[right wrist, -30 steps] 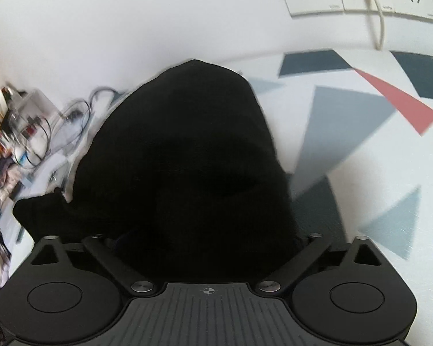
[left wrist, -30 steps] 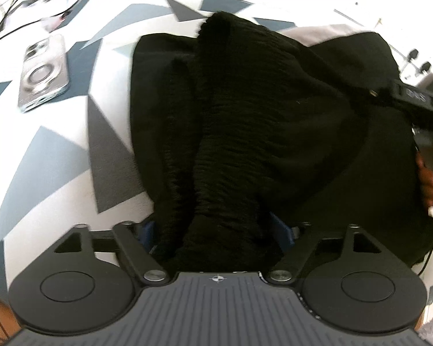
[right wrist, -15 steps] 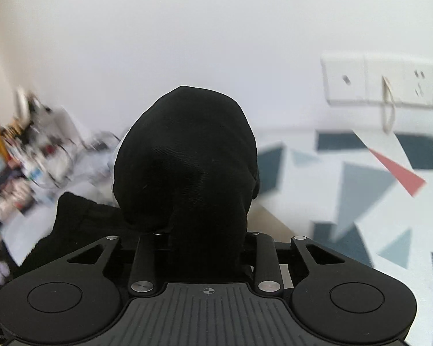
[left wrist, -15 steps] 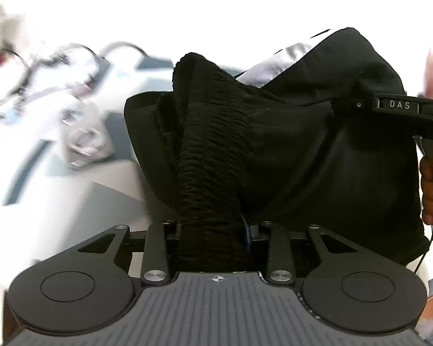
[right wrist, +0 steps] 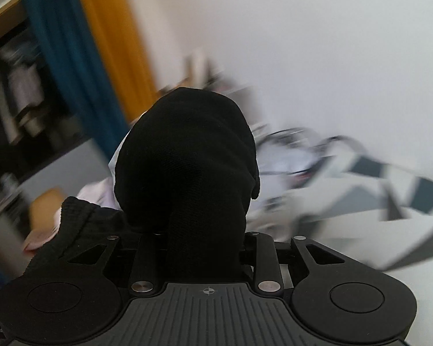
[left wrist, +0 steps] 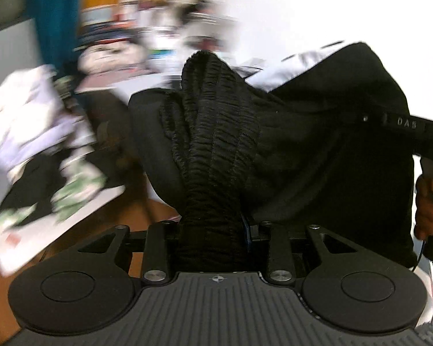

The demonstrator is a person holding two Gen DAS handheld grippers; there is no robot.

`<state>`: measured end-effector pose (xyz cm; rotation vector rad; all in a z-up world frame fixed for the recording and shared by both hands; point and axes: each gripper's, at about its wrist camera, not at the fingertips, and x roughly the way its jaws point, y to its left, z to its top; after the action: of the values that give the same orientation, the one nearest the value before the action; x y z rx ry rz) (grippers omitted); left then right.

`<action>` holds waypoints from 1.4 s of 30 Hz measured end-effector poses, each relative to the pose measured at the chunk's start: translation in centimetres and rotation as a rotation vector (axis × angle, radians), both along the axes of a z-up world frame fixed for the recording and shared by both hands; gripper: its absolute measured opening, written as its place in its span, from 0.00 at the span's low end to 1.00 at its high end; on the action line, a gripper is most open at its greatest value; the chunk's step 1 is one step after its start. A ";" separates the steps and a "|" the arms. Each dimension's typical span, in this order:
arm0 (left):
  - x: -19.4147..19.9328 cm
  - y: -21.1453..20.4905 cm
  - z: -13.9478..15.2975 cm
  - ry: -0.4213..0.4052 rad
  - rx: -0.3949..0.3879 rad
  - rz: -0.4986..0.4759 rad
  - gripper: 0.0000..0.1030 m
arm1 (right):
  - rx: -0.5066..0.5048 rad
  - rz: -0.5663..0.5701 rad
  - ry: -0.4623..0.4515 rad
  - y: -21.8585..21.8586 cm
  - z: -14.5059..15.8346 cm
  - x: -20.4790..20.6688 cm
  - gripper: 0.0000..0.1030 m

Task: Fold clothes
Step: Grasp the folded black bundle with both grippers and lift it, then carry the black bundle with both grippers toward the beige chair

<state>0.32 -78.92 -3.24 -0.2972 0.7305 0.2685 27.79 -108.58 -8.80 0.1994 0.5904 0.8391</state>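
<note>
One black knit garment with a ribbed elastic band is counted, now lifted off the patterned grey-and-white table cover it lay on a second ago; judged ready for repositioning. Two grippers: left gripper clamped on the ribbed band, right gripper clamped on bunched fabric.
</note>
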 end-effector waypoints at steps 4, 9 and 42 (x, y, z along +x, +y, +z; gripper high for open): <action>-5.8 6.6 0.2 -0.035 -0.021 0.192 0.31 | -0.028 0.176 -0.001 8.9 0.9 -3.3 0.25; -13.9 13.0 0.9 -0.082 -0.039 0.381 0.31 | -0.037 0.363 -0.014 21.2 2.9 -10.3 0.25; -28.2 55.5 -3.6 0.061 -0.102 0.721 0.31 | -0.074 0.696 0.171 76.8 -1.8 -27.5 0.24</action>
<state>-27.87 -23.44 -6.86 -0.6491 0.6769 0.9271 0.29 -31.80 -10.56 -0.0104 0.8697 1.4783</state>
